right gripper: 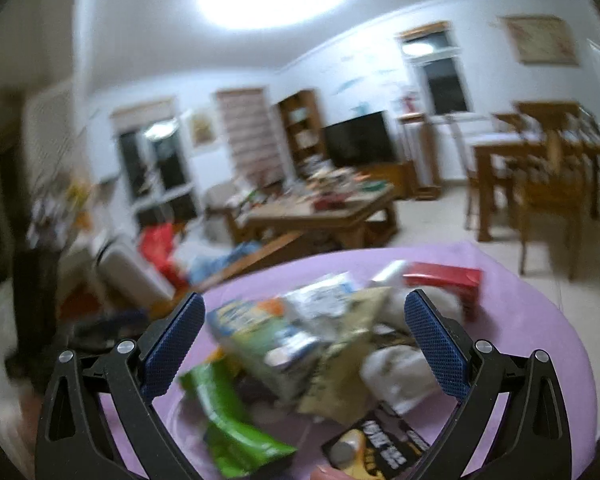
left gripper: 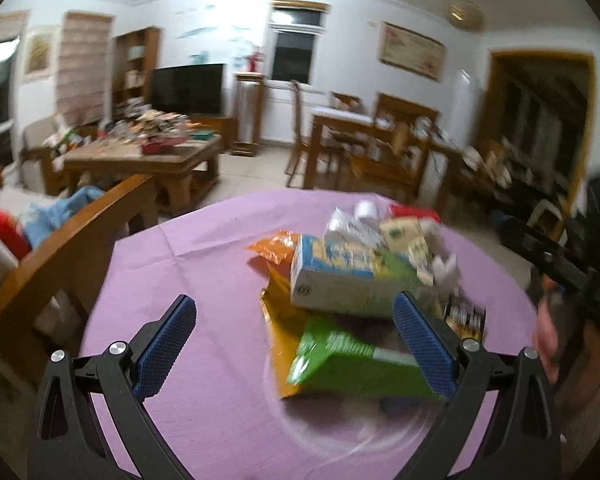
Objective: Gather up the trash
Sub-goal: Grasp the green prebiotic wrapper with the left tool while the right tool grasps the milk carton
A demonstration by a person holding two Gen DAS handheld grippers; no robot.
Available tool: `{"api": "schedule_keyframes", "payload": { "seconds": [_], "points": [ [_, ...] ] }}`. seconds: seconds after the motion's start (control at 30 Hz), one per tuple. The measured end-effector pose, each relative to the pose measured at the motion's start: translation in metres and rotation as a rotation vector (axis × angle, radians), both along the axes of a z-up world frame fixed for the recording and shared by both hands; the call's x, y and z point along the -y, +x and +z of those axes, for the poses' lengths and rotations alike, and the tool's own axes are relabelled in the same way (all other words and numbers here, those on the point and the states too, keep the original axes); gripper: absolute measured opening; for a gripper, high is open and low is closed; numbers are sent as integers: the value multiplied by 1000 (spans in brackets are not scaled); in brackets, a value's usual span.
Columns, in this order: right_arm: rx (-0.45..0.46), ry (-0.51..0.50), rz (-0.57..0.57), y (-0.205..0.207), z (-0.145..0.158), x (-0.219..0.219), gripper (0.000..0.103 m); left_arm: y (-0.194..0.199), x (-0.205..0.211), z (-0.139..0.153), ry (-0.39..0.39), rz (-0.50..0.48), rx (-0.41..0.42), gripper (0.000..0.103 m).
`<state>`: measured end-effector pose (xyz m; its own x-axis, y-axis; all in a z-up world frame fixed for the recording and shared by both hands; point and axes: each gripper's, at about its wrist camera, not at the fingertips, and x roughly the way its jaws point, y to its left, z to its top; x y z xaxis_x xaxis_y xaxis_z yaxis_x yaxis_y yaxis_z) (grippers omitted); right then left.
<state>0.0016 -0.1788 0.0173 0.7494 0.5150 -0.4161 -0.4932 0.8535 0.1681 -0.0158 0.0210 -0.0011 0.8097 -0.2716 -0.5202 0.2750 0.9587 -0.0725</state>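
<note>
A heap of trash lies on a round table under a purple cloth point(left gripper: 204, 264). In the left wrist view I see a green snack bag point(left gripper: 352, 360), an orange wrapper point(left gripper: 276, 246), a white and blue carton point(left gripper: 348, 276) and a black packet point(left gripper: 464, 316). My left gripper point(left gripper: 294, 312) hangs open above the near side of the heap, nothing between its blue pads. In the right wrist view the same green snack bag point(right gripper: 228, 416), carton point(right gripper: 260, 336), a red box point(right gripper: 448, 276), a white crumpled bag point(right gripper: 400, 372) and the black packet point(right gripper: 380, 444) show blurred. My right gripper point(right gripper: 304, 308) is open over them.
A wooden sofa arm point(left gripper: 72, 236) stands left of the table. A cluttered coffee table point(left gripper: 140, 152) and a dining table with chairs point(left gripper: 360, 140) are farther back. A person's hand point(left gripper: 548, 332) holding the other gripper shows at the right edge.
</note>
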Motion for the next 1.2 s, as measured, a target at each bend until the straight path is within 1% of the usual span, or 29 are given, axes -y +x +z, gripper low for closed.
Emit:
{"api": "schedule_keyframes", "payload": {
  "seconds": [0.03,0.07,0.1,0.13,0.17,0.2,0.23,0.27,0.33,0.37,0.4,0.43,0.47,0.5,0.53,0.6,0.67,0.73,0.8,0.87,0.93,0.97,1.0,1.03,1.07,1.1,1.13,1.17,1.2],
  "points": [
    [-56,-43,22,6,-1,-7,98,-1,-1,-2,18,-19,-8,98],
    [-68,-104,53,13,-3,-21,98,-1,-2,-5,35,-41,-25,98],
    [-64,-162,86,21,-6,-37,98,1,-3,-9,48,-67,-56,98],
    [-33,-166,110,20,-5,-50,98,4,-5,-12,57,-80,-78,98],
    [-33,-218,132,26,-9,-64,98,5,-5,-15,62,-89,-94,98],
    [-61,-269,165,35,-14,-79,98,6,-5,-17,57,-103,-114,98],
    [-71,-294,189,37,-17,-93,98,6,-6,-19,43,-119,-130,98],
    [-112,-340,207,46,-24,-98,98,7,-11,-20,29,-129,-143,98],
    [-111,-437,196,56,-35,-120,98,7,-13,-20,11,-148,-159,98],
    [-98,-473,180,58,-39,-129,92,7,-13,-20,17,-151,-158,98],
    [-89,-475,169,58,-39,-134,79,4,-13,-20,33,-162,-155,98],
    [-97,-443,173,58,-37,-135,72,3,-12,-19,49,-176,-149,98],
    [-132,-387,193,54,-35,-126,60,1,-9,-18,69,-193,-138,98],
    [-169,-336,211,58,-33,-121,52,0,-4,-16,102,-221,-122,98],
    [-189,-291,209,56,-31,-118,52,-2,0,-15,129,-241,-110,98],
    [-213,-275,189,57,-27,-106,52,-8,12,-13,201,-287,-77,98],
    [-246,-223,191,56,-27,-95,51,-10,23,-13,251,-343,-53,98],
    [-273,-172,182,53,-25,-78,51,-13,35,-15,304,-428,-54,98],
    [-288,-117,172,55,-23,-65,51,-14,45,-19,351,-492,-63,98],
    [-305,-37,169,49,-20,-52,51,-11,54,-24,393,-539,-63,98],
    [-336,44,164,45,-16,-34,51,-6,62,-28,415,-576,-80,97],
    [-343,64,157,42,-17,-32,51,-4,64,-28,421,-577,-76,91],
    [-347,78,144,39,-19,-27,51,-1,67,-30,430,-577,-82,76],
    [-345,75,126,36,-19,-21,51,1,70,-33,433,-579,-101,66],
    [-348,68,119,33,-22,-15,51,6,72,-36,428,-580,-143,53],
    [-358,67,121,33,-25,-11,51,7,73,-39,417,-578,-167,50],
    [-374,59,117,32,-27,-8,53,8,73,-40,408,-573,-176,50],
    [-375,39,103,32,-29,-7,60,8,73,-39,404,-560,-177,48],
    [-373,3,85,31,-30,-7,73,5,76,-41,399,-553,-176,45]
  ]
}}
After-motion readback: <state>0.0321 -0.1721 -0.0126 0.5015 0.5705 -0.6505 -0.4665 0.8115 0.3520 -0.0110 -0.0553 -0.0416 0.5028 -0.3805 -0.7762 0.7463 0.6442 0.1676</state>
